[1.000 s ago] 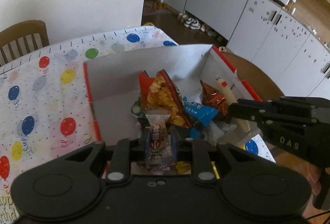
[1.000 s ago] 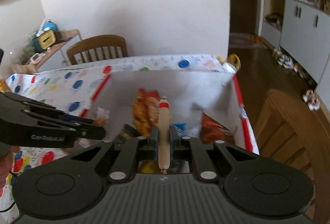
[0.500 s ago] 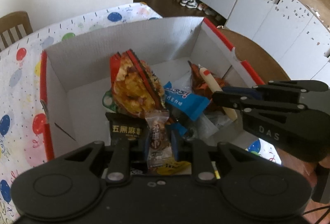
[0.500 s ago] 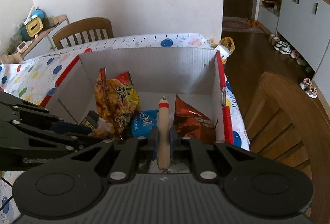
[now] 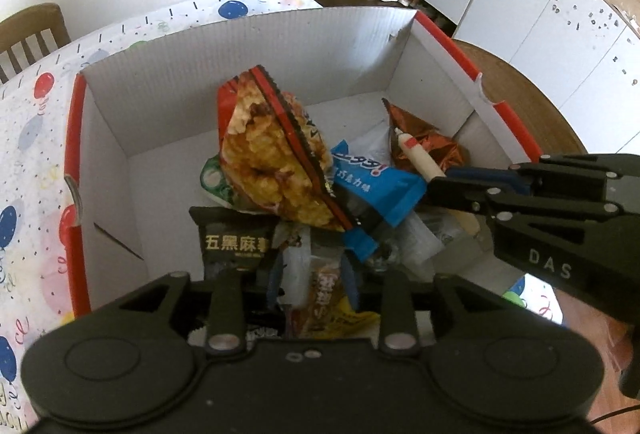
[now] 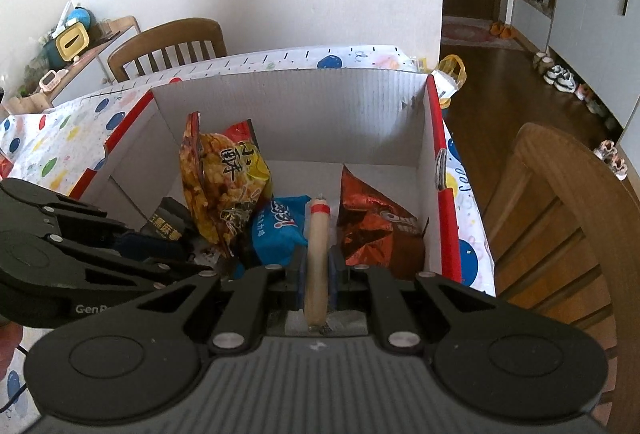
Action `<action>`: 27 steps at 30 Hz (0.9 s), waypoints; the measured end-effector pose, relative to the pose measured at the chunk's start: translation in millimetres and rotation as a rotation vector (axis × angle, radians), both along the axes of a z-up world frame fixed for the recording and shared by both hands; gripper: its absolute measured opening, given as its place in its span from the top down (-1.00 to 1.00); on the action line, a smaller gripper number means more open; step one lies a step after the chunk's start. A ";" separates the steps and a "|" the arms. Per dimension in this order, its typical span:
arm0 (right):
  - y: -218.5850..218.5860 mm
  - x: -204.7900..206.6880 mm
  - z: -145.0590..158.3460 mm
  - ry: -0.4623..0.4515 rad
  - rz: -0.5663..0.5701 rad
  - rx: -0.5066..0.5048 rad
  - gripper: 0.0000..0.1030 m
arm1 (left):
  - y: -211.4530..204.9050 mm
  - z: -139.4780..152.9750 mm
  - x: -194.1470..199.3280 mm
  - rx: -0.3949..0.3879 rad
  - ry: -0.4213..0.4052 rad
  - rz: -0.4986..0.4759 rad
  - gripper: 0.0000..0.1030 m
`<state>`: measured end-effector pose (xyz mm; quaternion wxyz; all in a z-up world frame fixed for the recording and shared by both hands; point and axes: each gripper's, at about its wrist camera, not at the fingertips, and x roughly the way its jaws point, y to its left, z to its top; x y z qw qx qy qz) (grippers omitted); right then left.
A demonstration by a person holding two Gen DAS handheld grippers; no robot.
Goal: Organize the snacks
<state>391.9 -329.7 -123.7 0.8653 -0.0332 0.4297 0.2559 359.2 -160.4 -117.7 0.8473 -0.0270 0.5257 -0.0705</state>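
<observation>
both grippers hang over the open cardboard box (image 5: pixel 248 46), which stands on a balloon-print tablecloth (image 5: pixel 36 122) and serves as the landmark here.

left gripper (image 5: pixel 312 280): its jaws have just been opening and now stand slightly apart. a small clear-wrapped snack (image 5: pixel 320 298) still sits between them, over the near side of the box; the pads look clear of the wrapper, though the view there is crowded.

right gripper (image 6: pixel 318 270): jaws pressed together on a sausage stick (image 6: pixel 317 250), pinched around its middle, its red-banded tip pointing toward the far wall of the box. it hangs over the near right part of the box.

inside the box: an orange-yellow chip bag (image 5: pixel 272 154) stands upright near the centre; a blue packet (image 5: pixel 372 182) lies just right of it; a dark orange foil bag (image 6: pixel 372 222) rests against the right wall; a black packet (image 5: pixel 232 242) lies at the near left, beside the chip bag.

outside the box: a wooden chair (image 6: pixel 172 46) stands beyond the far wall, another wooden chair (image 6: pixel 560 218) to the right.
</observation>
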 end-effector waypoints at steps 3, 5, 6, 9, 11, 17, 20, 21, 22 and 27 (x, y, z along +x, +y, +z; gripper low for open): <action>-1.9 -1.0 1.0 -0.003 0.000 0.008 0.66 | -0.8 3.8 -4.5 -0.002 -0.021 0.006 -0.07; -3.0 -3.1 2.5 0.003 0.010 0.024 0.47 | -1.2 9.5 -10.4 0.009 -0.053 0.016 -0.34; -3.4 -4.2 3.7 0.000 0.011 0.021 0.39 | -0.4 12.4 -12.1 0.017 -0.067 0.020 -0.36; -4.4 -8.4 8.1 -0.020 0.007 0.011 0.11 | 4.5 18.6 -15.4 0.006 -0.084 0.031 -0.39; -7.9 -10.5 11.3 -0.026 -0.003 0.019 -0.09 | 9.3 24.3 -19.9 -0.010 -0.104 0.046 -0.45; -15.2 -19.6 25.9 -0.047 -0.025 0.046 -0.55 | 18.9 43.2 -34.7 -0.001 -0.171 0.063 -0.57; -14.3 -27.9 35.6 -0.065 -0.034 0.053 -0.56 | 25.1 52.1 -43.2 0.000 -0.208 0.073 -0.64; -14.1 -30.8 38.9 -0.069 -0.034 0.059 -0.59 | 27.5 55.7 -46.5 -0.001 -0.222 0.079 -0.67; -13.0 -33.7 42.6 -0.076 -0.036 0.062 -0.71 | 29.4 58.6 -49.3 -0.005 -0.233 0.081 -0.70; -10.1 -50.6 60.4 -0.111 -0.044 0.087 -0.83 | 39.0 73.9 -64.8 -0.008 -0.292 0.089 -0.85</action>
